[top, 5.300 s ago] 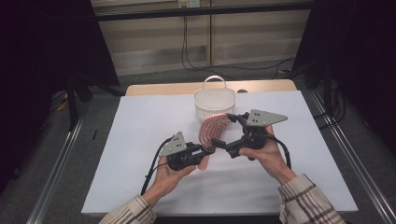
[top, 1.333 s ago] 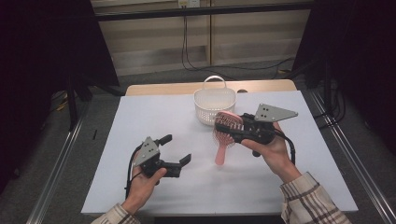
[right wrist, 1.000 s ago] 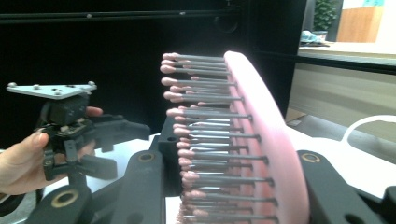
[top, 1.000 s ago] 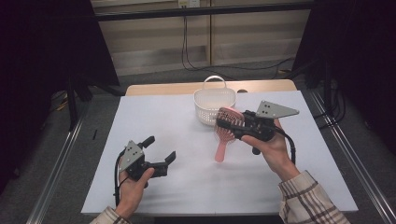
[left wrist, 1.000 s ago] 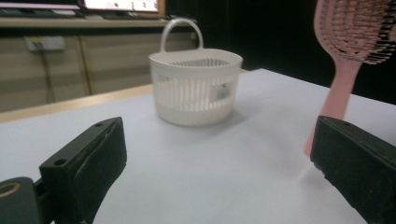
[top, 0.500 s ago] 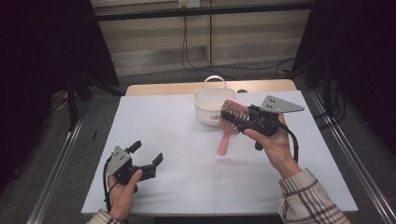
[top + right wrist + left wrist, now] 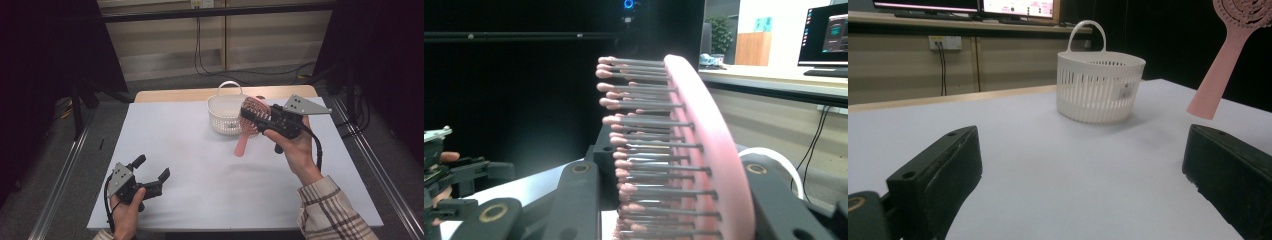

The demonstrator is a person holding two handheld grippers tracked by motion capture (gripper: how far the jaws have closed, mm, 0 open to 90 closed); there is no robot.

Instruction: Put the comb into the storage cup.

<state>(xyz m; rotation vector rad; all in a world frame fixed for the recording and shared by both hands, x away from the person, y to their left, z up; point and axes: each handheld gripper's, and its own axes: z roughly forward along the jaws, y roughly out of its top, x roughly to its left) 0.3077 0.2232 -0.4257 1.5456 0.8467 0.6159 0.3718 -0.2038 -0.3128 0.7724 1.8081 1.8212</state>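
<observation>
Since the handover a few seconds back, my left tool (image 7: 151,170) has let go and slid away to the near left corner of the desk (image 7: 190,200), while my right tool (image 7: 250,116) has carried the pink hairbrush (image 7: 248,125) a little farther and to the right, up beside the white basket (image 7: 225,112). Left tool is low over the desk now, jaws spread wide, nothing between them; from its own camera I look across bare white desk at the basket (image 7: 1100,87) and the brush handle (image 7: 1215,80) hanging in the air at the far right. Right tool is clamped on the brush head: in its own view the bristles (image 7: 644,150) run sideways between my two black jaws, one pad on the bristle side, one on the pink back.

I'd say the job now is dropping this brush into the basket. To do it well I want the handle, which dangles down and to the near left, swung over the rim before I lower; it hangs just to the right of the basket wall, off the desk, and could knock the light basket aside. So lift a touch, move left and far until the handle tip is over the opening, lower handle first, then ease the jaws apart. The tall hoop handle (image 7: 229,87) stands at the far side, so I'd come in from the near right
</observation>
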